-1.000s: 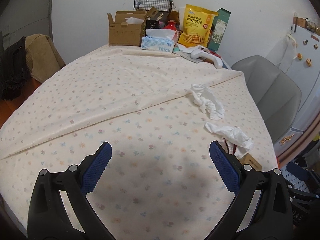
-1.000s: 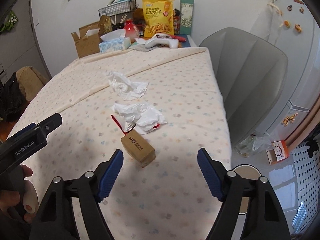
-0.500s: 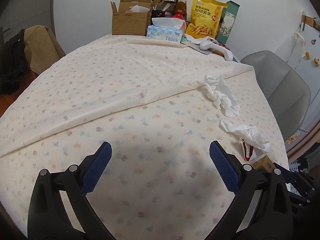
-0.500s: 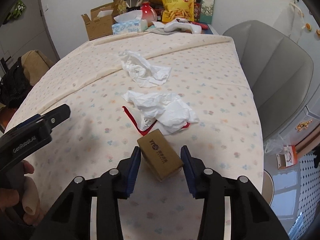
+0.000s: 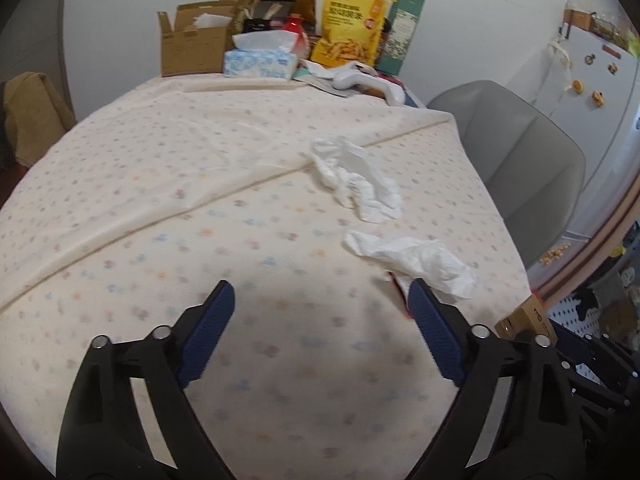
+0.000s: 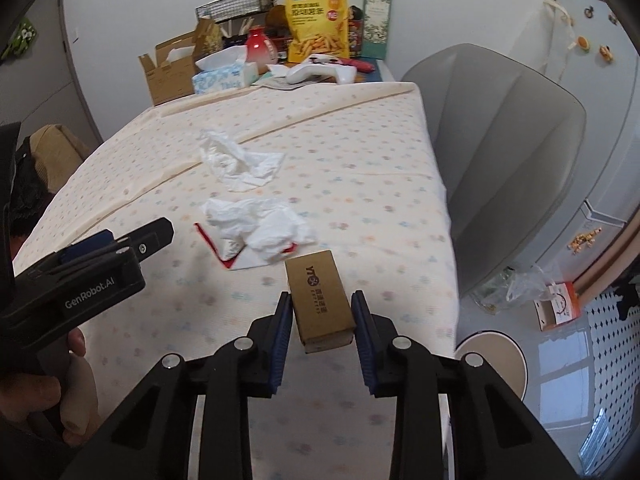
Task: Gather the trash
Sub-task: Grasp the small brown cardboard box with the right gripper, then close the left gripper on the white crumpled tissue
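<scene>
My right gripper (image 6: 322, 308) is shut on a small brown cardboard box (image 6: 318, 298) and holds it above the table; the box also shows in the left wrist view (image 5: 526, 320). A crumpled white wrapper with a red strip (image 6: 260, 232) lies just beyond it, also in the left wrist view (image 5: 416, 258). A crumpled white tissue (image 6: 236, 162) lies farther back, in the left wrist view (image 5: 356, 180) too. My left gripper (image 5: 322, 308) is open and empty above the tablecloth, left of the wrapper; it shows in the right wrist view (image 6: 132, 240).
A table with a floral cloth (image 5: 200, 160) carries a cardboard box (image 5: 192, 44), tissue box (image 5: 260, 64), snack bag (image 5: 348, 28) and white controller (image 5: 368, 80) at the far end. A grey chair (image 6: 512, 152) stands right. A round bin (image 6: 492, 356) sits on the floor.
My right gripper moved onto the small brown box, closed on it and lifted it. My left gripper shifted a little over the cloth and stayed open.
</scene>
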A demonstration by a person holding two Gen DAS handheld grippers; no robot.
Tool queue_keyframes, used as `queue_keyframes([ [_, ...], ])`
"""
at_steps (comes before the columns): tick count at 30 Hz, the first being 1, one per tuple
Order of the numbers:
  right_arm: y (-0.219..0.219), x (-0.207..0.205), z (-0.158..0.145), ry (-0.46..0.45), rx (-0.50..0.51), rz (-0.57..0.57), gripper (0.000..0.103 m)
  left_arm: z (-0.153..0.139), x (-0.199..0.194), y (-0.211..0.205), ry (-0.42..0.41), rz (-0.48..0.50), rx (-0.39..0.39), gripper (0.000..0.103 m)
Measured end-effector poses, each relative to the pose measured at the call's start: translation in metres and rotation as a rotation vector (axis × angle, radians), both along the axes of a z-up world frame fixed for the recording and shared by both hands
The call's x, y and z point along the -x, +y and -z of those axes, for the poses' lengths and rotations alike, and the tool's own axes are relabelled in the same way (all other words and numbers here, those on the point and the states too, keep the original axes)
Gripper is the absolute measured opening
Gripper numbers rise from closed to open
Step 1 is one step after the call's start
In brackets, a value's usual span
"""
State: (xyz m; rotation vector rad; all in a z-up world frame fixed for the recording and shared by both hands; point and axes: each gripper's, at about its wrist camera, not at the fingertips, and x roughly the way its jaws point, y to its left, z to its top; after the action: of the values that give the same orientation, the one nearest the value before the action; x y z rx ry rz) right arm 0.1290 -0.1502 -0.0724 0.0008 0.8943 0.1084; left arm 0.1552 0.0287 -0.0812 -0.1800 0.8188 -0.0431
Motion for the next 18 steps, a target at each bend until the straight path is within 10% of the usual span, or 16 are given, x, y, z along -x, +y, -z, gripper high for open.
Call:
queue_keyframes([
  [5,-0.023,0.001,-0.003,-0.006,-0.001,0.046,0.030,0.005,-0.009,-0.020,0.023,0.040,0.007,0.065],
  [12,-0.046,0.005,-0.009,-0.019,-0.006,0.101,0.030,0.014,-0.021,-0.035,0.075,0.070,0.038,0.004],
  [18,-0.050,0.011,-0.011,-0.027,-0.021,0.109,0.031,-0.011,-0.006,-0.032,0.000,0.042,0.012,0.001],
])
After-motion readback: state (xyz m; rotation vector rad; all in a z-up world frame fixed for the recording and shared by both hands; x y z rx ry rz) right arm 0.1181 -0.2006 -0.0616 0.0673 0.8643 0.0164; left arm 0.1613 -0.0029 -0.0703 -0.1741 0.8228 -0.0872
